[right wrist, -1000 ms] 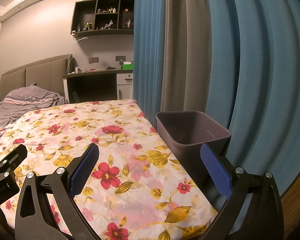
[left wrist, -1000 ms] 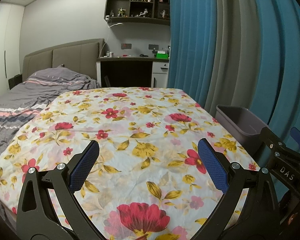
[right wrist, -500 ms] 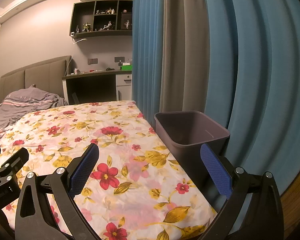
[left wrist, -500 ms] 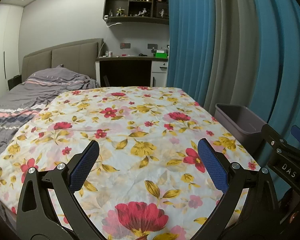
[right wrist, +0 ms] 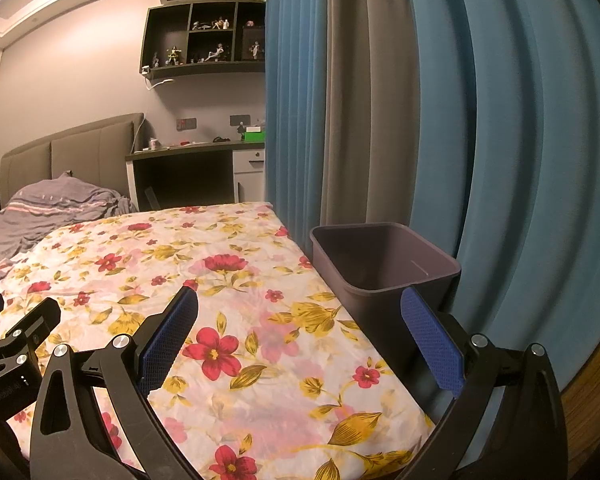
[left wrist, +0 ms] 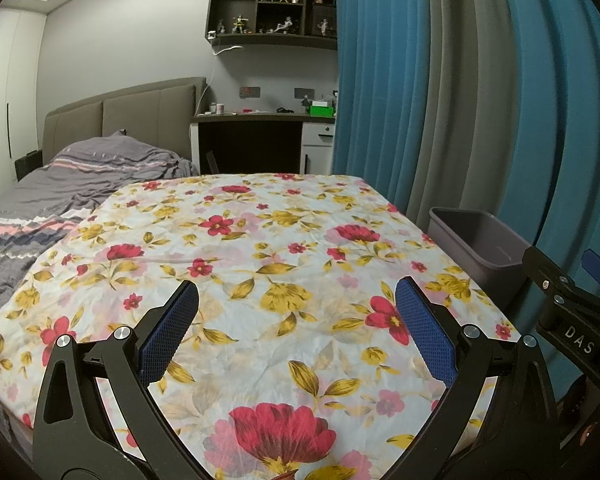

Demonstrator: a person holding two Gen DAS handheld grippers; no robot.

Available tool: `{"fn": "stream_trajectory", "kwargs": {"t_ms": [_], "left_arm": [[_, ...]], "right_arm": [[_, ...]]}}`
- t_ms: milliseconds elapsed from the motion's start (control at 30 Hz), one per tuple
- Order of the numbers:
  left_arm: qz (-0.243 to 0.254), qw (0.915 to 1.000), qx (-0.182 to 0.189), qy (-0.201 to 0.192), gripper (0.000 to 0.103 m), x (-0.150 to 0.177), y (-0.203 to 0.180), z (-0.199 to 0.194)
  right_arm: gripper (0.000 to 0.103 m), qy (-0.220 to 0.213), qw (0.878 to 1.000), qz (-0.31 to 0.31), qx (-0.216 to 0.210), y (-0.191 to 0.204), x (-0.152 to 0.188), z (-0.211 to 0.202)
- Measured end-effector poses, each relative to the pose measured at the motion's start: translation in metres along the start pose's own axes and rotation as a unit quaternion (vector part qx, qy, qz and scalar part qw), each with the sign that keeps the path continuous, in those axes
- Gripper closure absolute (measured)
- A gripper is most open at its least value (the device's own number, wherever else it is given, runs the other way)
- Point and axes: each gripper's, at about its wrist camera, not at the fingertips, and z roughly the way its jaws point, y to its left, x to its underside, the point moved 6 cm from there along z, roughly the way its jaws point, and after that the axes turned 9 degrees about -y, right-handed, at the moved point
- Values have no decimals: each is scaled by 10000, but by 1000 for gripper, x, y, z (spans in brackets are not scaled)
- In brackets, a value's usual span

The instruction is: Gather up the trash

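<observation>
A grey plastic trash bin (right wrist: 384,264) stands beside the right edge of the bed, against the curtains; it also shows in the left wrist view (left wrist: 476,240). Its inside looks empty. My left gripper (left wrist: 296,320) is open and empty above the floral sheet (left wrist: 260,248). My right gripper (right wrist: 300,324) is open and empty over the bed's right edge, just short of the bin. No trash item shows on the sheet. The right gripper's side shows at the right of the left wrist view (left wrist: 572,312).
Blue and grey curtains (right wrist: 440,120) hang close on the right. A grey striped duvet (left wrist: 60,184) lies bunched at the bed's head. A desk (left wrist: 260,120) and wall shelves (left wrist: 272,12) with figurines stand at the back.
Both views have shifted slightly; the cameras rose or tilted a little, so the bed and bin sit a bit lower. Both grippers stay open and empty.
</observation>
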Motion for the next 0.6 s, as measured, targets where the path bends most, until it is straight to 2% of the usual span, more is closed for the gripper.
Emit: {"fn": "stream_trajectory", "kwargs": {"t_ms": [600], "left_arm": [[10,10000,-1,-5,6,-1,0,0]], "right_arm": [[6,-9,10000,5,2,2,1,0]]}}
